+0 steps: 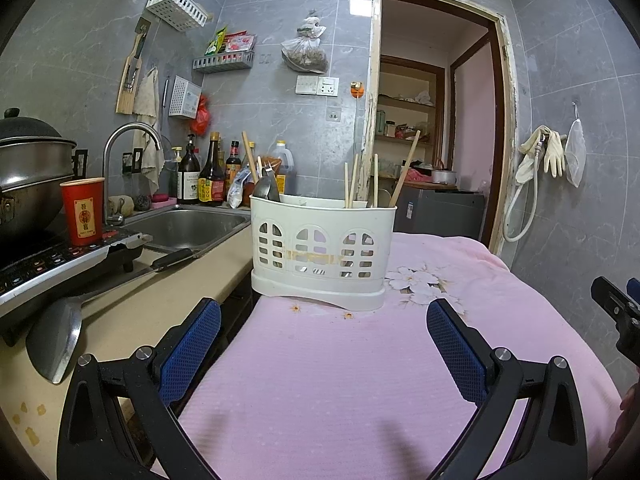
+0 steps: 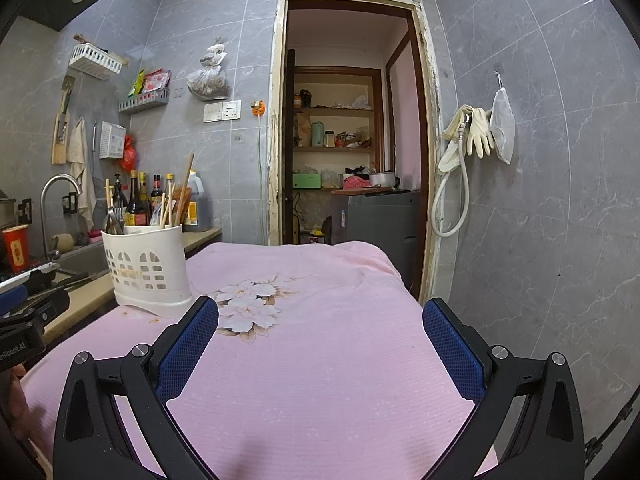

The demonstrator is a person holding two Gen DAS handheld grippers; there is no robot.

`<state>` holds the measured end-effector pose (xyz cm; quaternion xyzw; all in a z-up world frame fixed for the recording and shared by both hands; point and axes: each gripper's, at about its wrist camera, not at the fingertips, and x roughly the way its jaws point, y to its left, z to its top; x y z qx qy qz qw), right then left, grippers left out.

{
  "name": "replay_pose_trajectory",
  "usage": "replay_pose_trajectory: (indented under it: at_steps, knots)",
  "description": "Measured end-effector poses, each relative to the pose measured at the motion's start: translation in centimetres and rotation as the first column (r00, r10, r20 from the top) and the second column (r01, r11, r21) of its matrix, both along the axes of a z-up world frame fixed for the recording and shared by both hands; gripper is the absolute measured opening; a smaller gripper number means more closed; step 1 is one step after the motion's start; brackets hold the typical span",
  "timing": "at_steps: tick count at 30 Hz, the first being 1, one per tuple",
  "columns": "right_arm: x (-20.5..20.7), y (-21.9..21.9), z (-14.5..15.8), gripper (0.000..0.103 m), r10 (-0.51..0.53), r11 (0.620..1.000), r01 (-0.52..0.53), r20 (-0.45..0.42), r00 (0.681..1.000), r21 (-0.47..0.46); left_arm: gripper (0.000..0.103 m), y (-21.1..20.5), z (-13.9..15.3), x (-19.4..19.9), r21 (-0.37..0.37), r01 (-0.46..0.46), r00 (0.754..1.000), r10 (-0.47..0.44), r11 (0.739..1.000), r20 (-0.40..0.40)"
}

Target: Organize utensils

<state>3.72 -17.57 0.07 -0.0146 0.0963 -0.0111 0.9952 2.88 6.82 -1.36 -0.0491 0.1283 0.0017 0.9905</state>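
Observation:
A white slotted utensil holder [image 1: 320, 252] stands on the pink floral cloth [image 1: 340, 380], straight ahead of my left gripper [image 1: 323, 316]. It holds several wooden chopsticks [image 1: 404, 170] on its right side and metal utensils [image 1: 266, 186] on its left. My left gripper is open and empty, short of the holder. In the right wrist view the holder [image 2: 146, 272] stands at the left, and my right gripper [image 2: 320, 316] is open and empty above the cloth [image 2: 320, 360]. Part of the right gripper shows at the left wrist view's right edge.
A counter at the left carries a sink [image 1: 188, 228], a faucet [image 1: 128, 136], sauce bottles [image 1: 210, 176], a red cup [image 1: 83, 210], an induction cooker with a pot [image 1: 28, 168], a knife [image 1: 132, 272] and a metal spatula [image 1: 54, 340]. An open doorway [image 2: 352, 120] lies behind.

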Motion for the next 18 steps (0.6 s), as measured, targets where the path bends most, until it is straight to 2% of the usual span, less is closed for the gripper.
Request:
replay_pose_trajectory:
  at_steps: [18]
  knots:
    - [-0.01,-0.09,0.02,0.103,0.004,1.0,-0.004,-0.002,1.0,0.006,0.101,0.0,0.04,0.03,0.0,0.002,1.0,-0.002,1.0,-0.002]
